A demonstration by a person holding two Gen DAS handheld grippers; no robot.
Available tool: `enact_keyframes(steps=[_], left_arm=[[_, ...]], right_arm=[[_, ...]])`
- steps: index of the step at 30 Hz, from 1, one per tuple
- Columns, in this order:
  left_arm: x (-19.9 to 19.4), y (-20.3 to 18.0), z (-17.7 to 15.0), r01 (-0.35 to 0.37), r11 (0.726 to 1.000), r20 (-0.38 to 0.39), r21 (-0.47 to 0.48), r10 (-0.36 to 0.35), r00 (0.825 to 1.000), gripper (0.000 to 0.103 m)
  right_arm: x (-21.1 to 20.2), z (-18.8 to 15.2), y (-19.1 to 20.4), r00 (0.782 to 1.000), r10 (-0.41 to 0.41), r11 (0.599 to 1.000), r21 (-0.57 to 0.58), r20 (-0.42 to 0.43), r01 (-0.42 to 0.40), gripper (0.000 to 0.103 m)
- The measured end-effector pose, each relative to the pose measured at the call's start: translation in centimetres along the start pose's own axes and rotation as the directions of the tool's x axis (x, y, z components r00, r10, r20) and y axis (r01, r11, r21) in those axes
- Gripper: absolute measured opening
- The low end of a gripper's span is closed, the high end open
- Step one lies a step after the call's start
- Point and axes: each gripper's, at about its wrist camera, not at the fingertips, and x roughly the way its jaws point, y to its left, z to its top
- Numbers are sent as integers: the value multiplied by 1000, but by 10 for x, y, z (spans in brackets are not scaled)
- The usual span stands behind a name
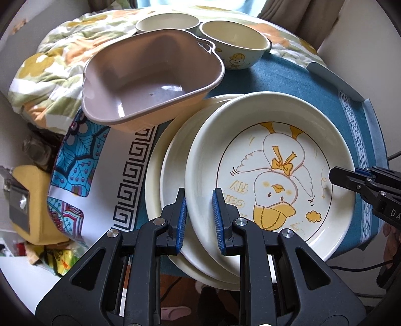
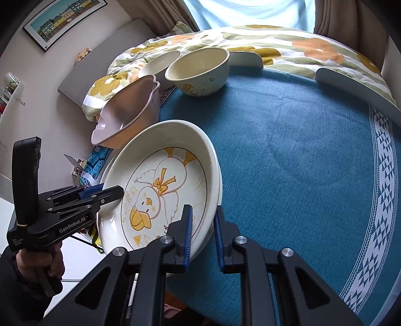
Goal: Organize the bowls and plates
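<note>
A cream duck plate (image 1: 270,175) lies on top of a stack of two more cream plates (image 1: 160,180) on the blue tablecloth. My left gripper (image 1: 199,220) straddles its near rim, its blue pads close to the rim on both sides. My right gripper (image 2: 203,233) straddles the opposite rim of the same plate (image 2: 160,193); whether either set of pads presses it is unclear. A pink heart-shaped bowl (image 1: 150,80) leans on the stack's far edge. Two cream bowls (image 1: 235,47) (image 1: 168,23) stand behind it.
The blue tablecloth (image 2: 288,150) spreads to the right with a white patterned border. A floral quilt (image 2: 275,42) lies beyond the table. A patterned cloth (image 1: 82,160) hangs at the table's left edge, with clutter (image 1: 22,205) below it.
</note>
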Motion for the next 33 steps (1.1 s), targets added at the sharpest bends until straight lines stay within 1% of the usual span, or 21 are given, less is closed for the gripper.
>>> enact_keyframes(steps=[5, 13, 18, 21, 27, 30, 33], left_arm=[[-2, -12, 0, -103, 992, 21, 77, 101, 995, 18], [-7, -21, -5, -182, 974, 43, 137, 178, 983, 17], [-10, -22, -8, -199, 969, 49, 146, 194, 980, 17], [-13, -25, -9, -223, 960, 62, 167, 216, 975, 17], [-15, -24, -11, -225, 959, 67, 171, 217, 974, 17], [-15, -25, -12, -238, 954, 71, 181, 229, 971, 17], [-16, -26, -12, -255, 949, 78, 186, 245, 966, 17]], right_arm=[[3, 0, 5, 1000, -19, 999, -31, -5, 19, 16], [5, 1, 12, 998, -60, 994, -90, -2, 59, 16], [6, 1, 16, 996, -87, 989, -122, 0, 86, 16], [8, 2, 16, 996, -89, 988, -125, -6, 88, 16], [10, 4, 19, 994, -107, 985, -136, -2, 106, 16], [11, 3, 24, 990, -138, 977, -163, 1, 136, 16], [12, 3, 25, 988, -152, 974, -171, 2, 150, 16]])
